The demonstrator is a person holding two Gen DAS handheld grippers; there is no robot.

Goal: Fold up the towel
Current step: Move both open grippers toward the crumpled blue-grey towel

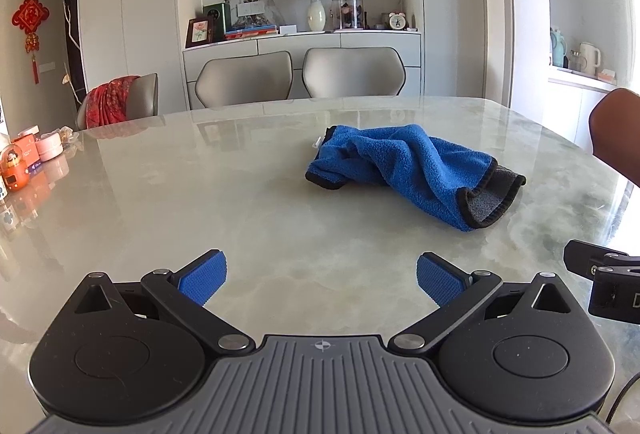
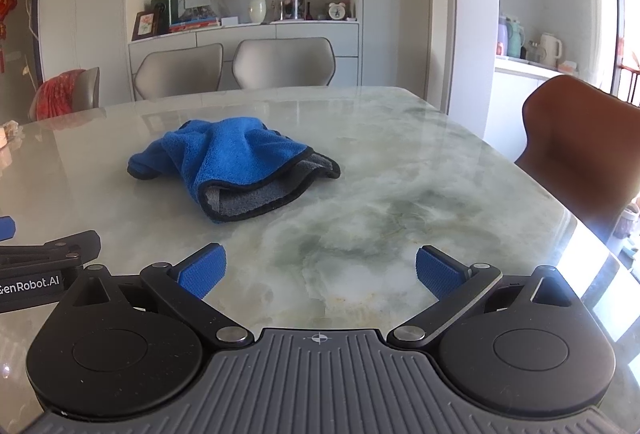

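The fingers of the left gripper (image 1: pixel 322 280) are spread wide with nothing between them, and the fingers of the right gripper (image 2: pixel 321 276) are spread wide as well, also bare. Both are held low over the counter (image 2: pixel 400 193), side by side and short of the cloth, which suits a clear sight of it and a free reach to its edges.

The towel (image 1: pixel 404 163) is seen well ahead of the left fingers and off to their right; from the right fingers it lies ahead and to their left (image 2: pixel 234 163). It is not folded flat. It is bunched in a loose heap, blue plush uppermost, humped and creased. A black bound hem curls open toward the grippers, and a grey underside is shown there.
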